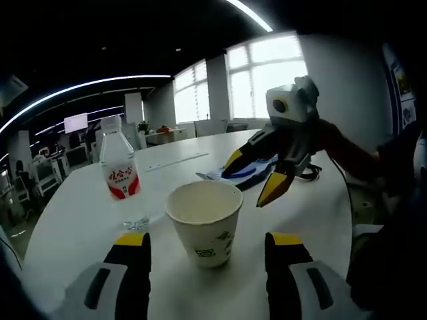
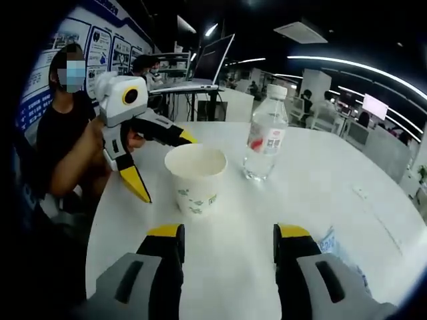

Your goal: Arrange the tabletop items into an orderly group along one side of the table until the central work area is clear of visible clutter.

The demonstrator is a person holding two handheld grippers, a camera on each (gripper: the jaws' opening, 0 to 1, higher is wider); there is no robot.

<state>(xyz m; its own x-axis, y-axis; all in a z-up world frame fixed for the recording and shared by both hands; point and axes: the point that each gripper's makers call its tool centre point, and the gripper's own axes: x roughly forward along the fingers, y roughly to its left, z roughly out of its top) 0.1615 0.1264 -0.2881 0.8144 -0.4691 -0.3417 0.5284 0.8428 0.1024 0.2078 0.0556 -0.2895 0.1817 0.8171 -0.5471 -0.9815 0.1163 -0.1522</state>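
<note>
A white paper cup [image 1: 203,223] with green print stands empty on the white table [image 1: 73,213]. My left gripper [image 1: 209,241] is open, its yellow-tipped jaws on either side of the cup's near face and apart from it. From the right gripper view, the left gripper [image 2: 163,163] sits just left of the cup [image 2: 195,179]. A clear water bottle [image 1: 120,175] with a red label stands behind the cup to the left. My right gripper [image 2: 229,233] is open over bare table, facing the cup and the bottle [image 2: 265,133]. The right gripper [image 1: 253,177] hovers above a blue and white packet [image 1: 248,175].
A black cable [image 1: 312,172] lies by the packet near the table's right edge. The packet [image 2: 337,245] lies beside my right jaw. A person [image 2: 63,133] sits at the table's edge holding the left gripper. A raised laptop [image 2: 212,60] stands on a desk behind.
</note>
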